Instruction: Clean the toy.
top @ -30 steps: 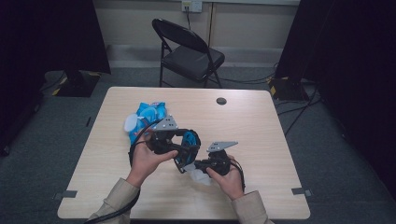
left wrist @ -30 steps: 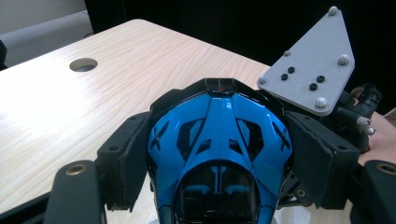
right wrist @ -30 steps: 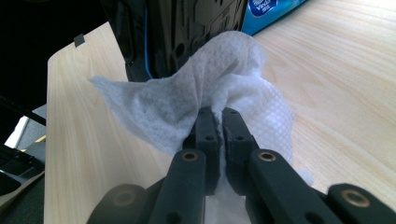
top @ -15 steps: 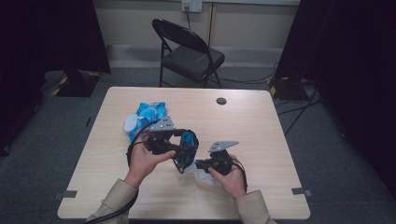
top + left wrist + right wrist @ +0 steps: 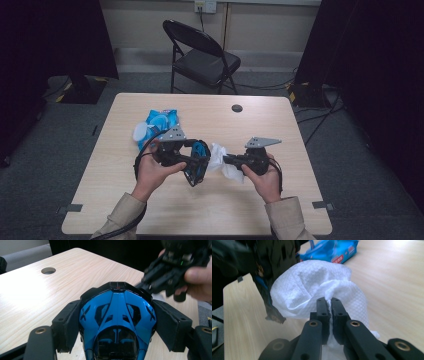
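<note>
Behind wipe [image 5: 312, 287], illegibly printed blue pack [image 5: 332, 250]

Wooden table [image 5: 280, 130]: blue wipes pack [image 5: 159, 121] lying on top.

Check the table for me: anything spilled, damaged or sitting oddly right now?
Nothing stands out. The left gripper is shut on the blue helmet, the right gripper is shut on a bunched white wipe, and the blue wipes pack lies flat on the table. No spill or damage shows.
</note>
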`<state>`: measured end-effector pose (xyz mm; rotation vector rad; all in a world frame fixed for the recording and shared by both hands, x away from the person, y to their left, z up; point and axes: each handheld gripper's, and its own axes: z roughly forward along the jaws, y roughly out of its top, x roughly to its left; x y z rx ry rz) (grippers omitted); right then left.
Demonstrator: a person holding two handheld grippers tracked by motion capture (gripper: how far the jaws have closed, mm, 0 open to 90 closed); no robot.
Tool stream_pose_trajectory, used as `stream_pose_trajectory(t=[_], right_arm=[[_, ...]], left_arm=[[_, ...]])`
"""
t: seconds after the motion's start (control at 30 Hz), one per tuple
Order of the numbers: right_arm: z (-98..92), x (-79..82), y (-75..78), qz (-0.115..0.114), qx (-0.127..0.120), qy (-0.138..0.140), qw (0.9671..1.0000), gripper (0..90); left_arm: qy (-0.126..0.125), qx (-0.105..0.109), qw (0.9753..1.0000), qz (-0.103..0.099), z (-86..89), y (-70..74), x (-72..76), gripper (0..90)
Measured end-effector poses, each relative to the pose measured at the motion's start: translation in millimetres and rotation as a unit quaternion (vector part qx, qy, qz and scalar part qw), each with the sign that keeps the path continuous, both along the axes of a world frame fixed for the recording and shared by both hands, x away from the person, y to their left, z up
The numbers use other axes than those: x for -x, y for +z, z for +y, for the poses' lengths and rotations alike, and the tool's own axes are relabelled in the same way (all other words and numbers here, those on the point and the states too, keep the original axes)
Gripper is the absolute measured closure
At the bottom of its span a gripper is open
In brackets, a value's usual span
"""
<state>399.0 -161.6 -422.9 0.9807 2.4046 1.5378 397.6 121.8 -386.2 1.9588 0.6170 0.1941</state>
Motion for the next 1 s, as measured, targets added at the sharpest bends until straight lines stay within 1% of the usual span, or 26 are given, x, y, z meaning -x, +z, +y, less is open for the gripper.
stream_pose_trajectory(t=[0.13, 0.23, 0.47, 0.57, 0.6, 0.7, 0.83, 1.0], right_arm=[[-7.2, -1.8, 12.1, -0.010, -0.016, -0.007, 0.9998, 87.4], [-9.0, -2.6, 23.1, -0.019, -0.028, -0.006, 0.9994, 87.3], [-0.7, -2.5, 43.8, -0.038, -0.033, 0.007, 0.9987, 87.3], [3.3, -2.1, 49.9, -0.040, -0.045, 0.015, 0.9981, 87.4], [4.2, -1.9, 50.8, -0.038, -0.051, 0.017, 0.9978, 87.3], [8.1, -1.5, 50.6, -0.036, -0.057, 0.027, 0.9974, 87.3], [15.4, -1.9, 44.1, -0.022, -0.069, 0.040, 0.9966, 87.4], [24.8, -2.6, 36.5, -0.013, -0.064, 0.047, 0.9968, 87.4]], left_arm=[[0.000, 0.000, 1.0000, 0.001, -0.5, -0.9, 0.0, 26.3], [-0.002, 0.001, 1.0000, -0.001, -0.9, -0.4, 0.0, 26.3], [-0.003, -0.001, 1.0000, 0.004, -2.1, -4.1, -0.6, 26.3], [-0.003, -0.004, 1.0000, 0.005, -2.2, -5.6, -0.9, 26.3], [-0.003, -0.004, 1.0000, 0.005, -2.1, -5.9, -1.1, 26.2], [-0.004, -0.003, 1.0000, 0.005, -2.0, -5.5, -1.2, 26.2], [-0.007, -0.002, 1.0000, 0.003, -3.5, -4.4, -0.6, 26.2], [-0.011, -0.002, 0.9999, 0.004, -4.9, -5.3, -0.1, 26.3]])
